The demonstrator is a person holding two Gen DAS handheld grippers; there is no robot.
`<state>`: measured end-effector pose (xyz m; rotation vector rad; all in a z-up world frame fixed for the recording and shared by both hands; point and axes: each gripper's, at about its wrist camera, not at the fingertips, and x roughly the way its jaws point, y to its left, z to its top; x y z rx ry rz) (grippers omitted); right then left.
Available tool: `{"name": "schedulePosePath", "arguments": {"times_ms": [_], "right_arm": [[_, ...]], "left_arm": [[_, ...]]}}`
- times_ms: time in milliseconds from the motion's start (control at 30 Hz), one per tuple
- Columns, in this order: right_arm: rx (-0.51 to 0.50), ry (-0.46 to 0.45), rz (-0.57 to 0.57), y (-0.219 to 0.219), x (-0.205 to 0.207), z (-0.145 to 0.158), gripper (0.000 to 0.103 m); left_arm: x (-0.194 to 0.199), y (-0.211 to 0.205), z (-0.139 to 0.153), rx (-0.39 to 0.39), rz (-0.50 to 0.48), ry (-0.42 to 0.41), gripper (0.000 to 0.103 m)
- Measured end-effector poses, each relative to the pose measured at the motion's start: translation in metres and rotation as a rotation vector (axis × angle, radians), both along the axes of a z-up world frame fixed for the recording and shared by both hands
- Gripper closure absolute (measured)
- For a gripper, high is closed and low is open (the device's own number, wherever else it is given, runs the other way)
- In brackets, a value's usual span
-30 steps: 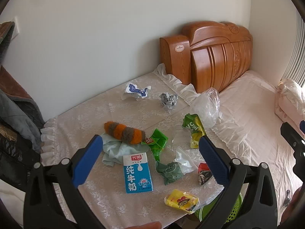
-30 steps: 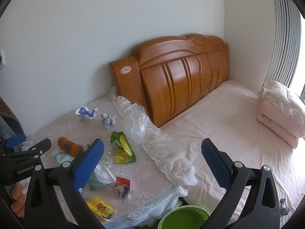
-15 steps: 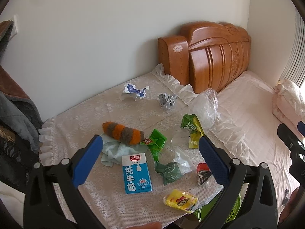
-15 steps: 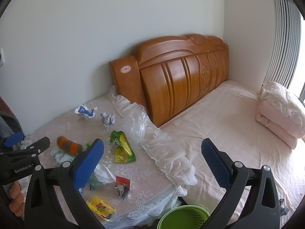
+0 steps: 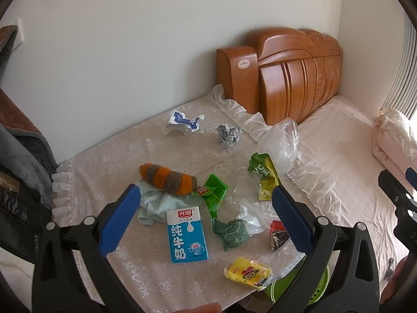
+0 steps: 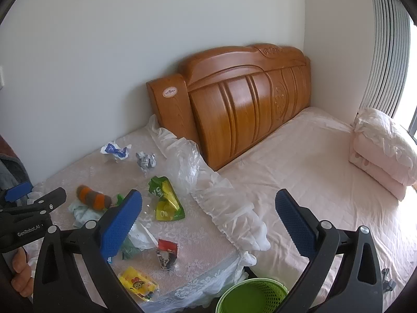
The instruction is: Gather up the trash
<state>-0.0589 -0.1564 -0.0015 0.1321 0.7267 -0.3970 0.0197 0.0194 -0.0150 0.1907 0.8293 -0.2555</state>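
Both tongs empty, jaws spread wide, well above the lace-covered bedside table [image 5: 109,156]. Left black-framed gripper with blue pads [image 5: 206,216] frames the litter; right black-framed gripper with blue pads [image 6: 208,221] looks over the table's right edge and the pink bed [image 6: 312,161].

Step, as I judge it: approach, nothing picked yet.

From the left tongs outward:
- blue-and-white milk carton [image 5: 187,234] lying flat, centre
- crumpled dark green wrapper [image 5: 230,232], 3 o'clock of carton
- yellow cartoon snack packet [image 5: 247,272], 5 o'clock, near table edge
- bright green foil wrapper [image 5: 213,190], 1 o'clock
- orange-and-grey fuzzy roll [image 5: 166,178] on a pale blue cloth [image 5: 156,203], 11 o'clock; likely not trash

Round green mesh bin [image 6: 252,296] sits on the floor below the table's near corner.

Next: drop on the carton or packet, clamp, carry to bin.

Hard to make out: clear plastic bag [image 5: 281,143] outline; bin mostly behind my finger in the left view.
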Motion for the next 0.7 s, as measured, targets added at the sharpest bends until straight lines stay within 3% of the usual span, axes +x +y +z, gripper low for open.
{"name": "schedulePosePath", "arguments": {"times_ms": [700], "right_arm": [[0.004,0.002,-0.001,0.0032,-0.0017,-0.0055,0.002]], "left_arm": [[0.0023,0.0035,-0.0011,-0.004,-0.003,0.014,0.006]]}}
